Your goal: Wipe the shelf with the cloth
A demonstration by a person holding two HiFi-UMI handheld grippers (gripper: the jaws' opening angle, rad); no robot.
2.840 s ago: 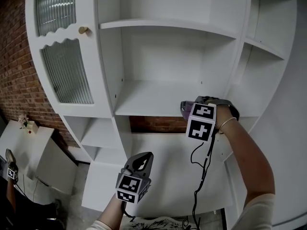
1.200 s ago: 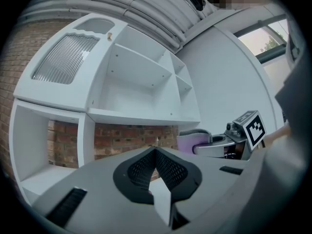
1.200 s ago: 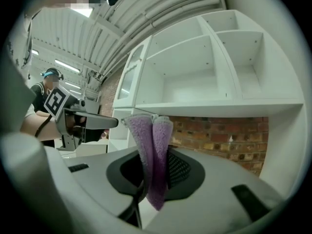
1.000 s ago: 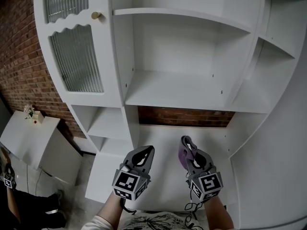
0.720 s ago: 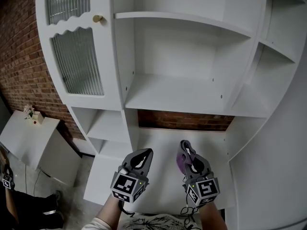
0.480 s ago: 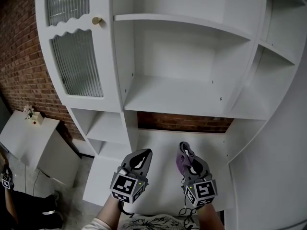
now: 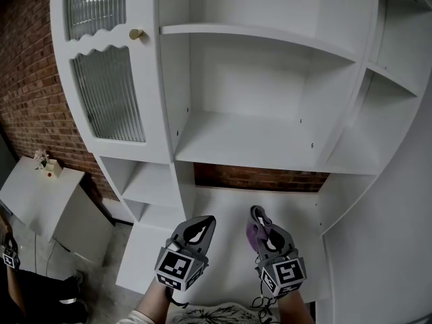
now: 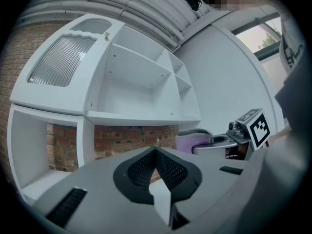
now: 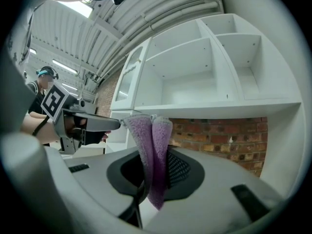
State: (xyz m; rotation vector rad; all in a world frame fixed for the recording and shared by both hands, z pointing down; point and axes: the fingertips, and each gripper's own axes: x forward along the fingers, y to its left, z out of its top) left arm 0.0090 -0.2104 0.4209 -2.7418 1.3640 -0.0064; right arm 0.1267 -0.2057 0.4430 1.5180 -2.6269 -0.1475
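**While the cloth (image 7: pixel 252 232) sits pinched in the right tongs (image 7: pixel 259 214), the shelf (image 7: pixel 243 139) lies off at twelve o'clock**

Since the purple cloth is folded into a narrow strip, its long axis runs along the jaws. In the right gripper view the cloth (image 9: pixel 153 140) stands upright between them, with two rounded lobes poking out past the tips. The right tongs (image 9: pixel 152 172) are clamped on the cloth.

In the head view the wide white shelf lies at twelve o'clock from the cloth, well apart and higher up. Its front edge runs from nine o'clock to three o'clock, squarely across the line of the jaws. A strip of brick wall (image 7: pixel 260 178) shows between the cloth and that shelf. The lower white board (image 7: pixel 223 208) of the unit spreads out under both tools.

The right tongs hold the cloth and already point at the shelf, so they are my pick for the wipe. To my eye the move turns on carrying the protruding lobes up toward twelve o'clock, then sweeping along the front edge.

The left tongs (image 7: pixel 200 223) sit at nine o'clock from the right pair, just beside it and not touching. In the left gripper view the left tongs (image 8: pixel 156 151) are closed tip to tip with nothing between them. A ribbed glass door (image 7: pixel 108 93) stands farther off at ten o'clock.
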